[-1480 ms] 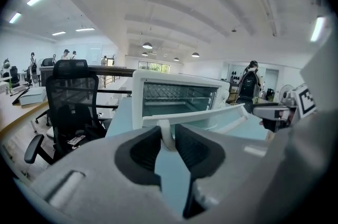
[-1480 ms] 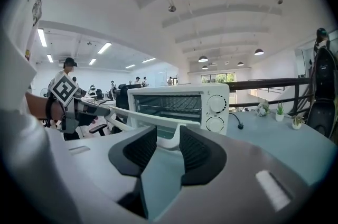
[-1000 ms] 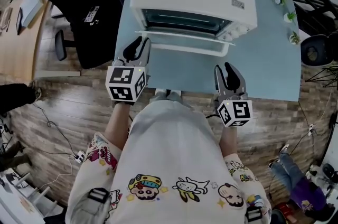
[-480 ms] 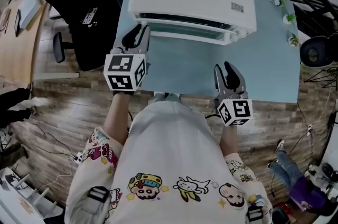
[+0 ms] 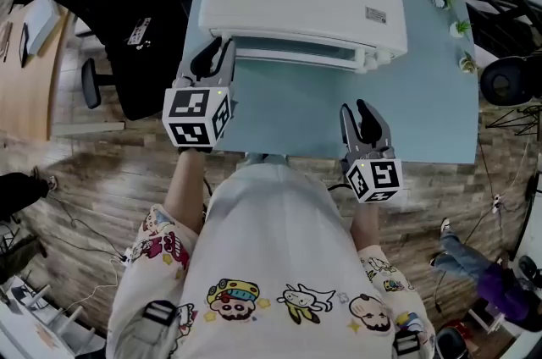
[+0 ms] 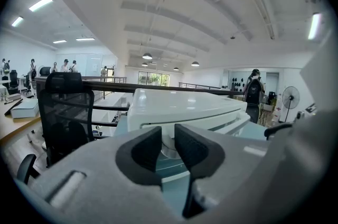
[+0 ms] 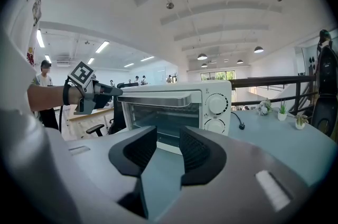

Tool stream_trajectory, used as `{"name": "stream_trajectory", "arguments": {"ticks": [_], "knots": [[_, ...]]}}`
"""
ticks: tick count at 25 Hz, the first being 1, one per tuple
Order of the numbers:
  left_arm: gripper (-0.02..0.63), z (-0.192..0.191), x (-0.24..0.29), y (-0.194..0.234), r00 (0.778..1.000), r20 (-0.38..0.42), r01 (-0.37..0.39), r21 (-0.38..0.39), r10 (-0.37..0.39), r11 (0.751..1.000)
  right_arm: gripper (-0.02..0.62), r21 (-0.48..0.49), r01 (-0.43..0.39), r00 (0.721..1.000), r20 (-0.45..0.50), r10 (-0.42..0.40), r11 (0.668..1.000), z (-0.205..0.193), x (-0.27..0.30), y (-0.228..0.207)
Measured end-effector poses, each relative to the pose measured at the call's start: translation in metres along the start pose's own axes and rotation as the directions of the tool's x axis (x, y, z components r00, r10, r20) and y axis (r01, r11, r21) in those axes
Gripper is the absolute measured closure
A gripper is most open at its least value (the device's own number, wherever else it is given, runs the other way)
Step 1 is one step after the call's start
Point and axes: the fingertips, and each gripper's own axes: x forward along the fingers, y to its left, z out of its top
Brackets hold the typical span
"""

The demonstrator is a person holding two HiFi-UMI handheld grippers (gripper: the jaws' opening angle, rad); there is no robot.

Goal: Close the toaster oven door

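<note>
Wood-plank floor (image 5: 110,171) surrounds a pale blue tabletop (image 5: 423,95) in an open office, with a black office chair (image 5: 127,19) at the upper left of the head view and small potted plants (image 5: 461,27) at the tabletop's upper right edge. A white toaster oven (image 5: 305,2) sits at the top centre, facing the person.

A second ago its door (image 5: 296,54) hung down flat, showing the cavity. Half a second ago it had swung most of the way up. Now only a thin strip of it shows under the oven's top edge. In the right gripper view the glass stands close to upright, with the door handle (image 7: 158,100) along the top.

The left gripper (image 5: 216,51) has followed the door up and is at its left end, up against the oven's front corner. Its fingers (image 6: 145,151) are narrow, with a slim gap between them and nothing pinched, so it seems to be pushing, not gripping. The right gripper (image 5: 356,110) hangs over the tabletop's near edge at lower centre-right, well apart from the oven. Its fingers (image 7: 140,151) are spread and empty.

By this reading the closing is almost done. Whether the door has seated fully against the frame cannot be told from these views, and a last light push at the handle may be needed.
</note>
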Motion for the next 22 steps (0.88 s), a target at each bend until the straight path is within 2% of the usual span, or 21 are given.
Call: {"name": "stream_trajectory", "arguments": {"ticks": [7,15,18,22], "knots": [[0.532,0.003,0.003,0.000,1.000,0.014,-0.010,0.007,0.010,1.000,0.463,0.001,0.002,1.000,0.002,-0.002,1.000,0.002,0.003,0.002],[0.529,0.004,0.001,-0.001,0.999,0.033,0.014,0.064,-0.016,0.998,0.463,-0.005,-0.002,1.000,0.006,0.002,1.000,0.007,0.006,0.007],[0.503,0.005,-0.001,-0.001,0.998,0.049,0.021,0.054,-0.024,0.998,0.463,-0.008,-0.004,1.000,0.011,0.004,1.000,0.010,0.007,0.009],[0.503,0.010,-0.008,0.000,0.997,0.073,0.020,0.057,-0.024,0.998,0.463,-0.016,-0.008,1.000,0.016,0.008,1.000,0.013,0.008,0.011]]}}
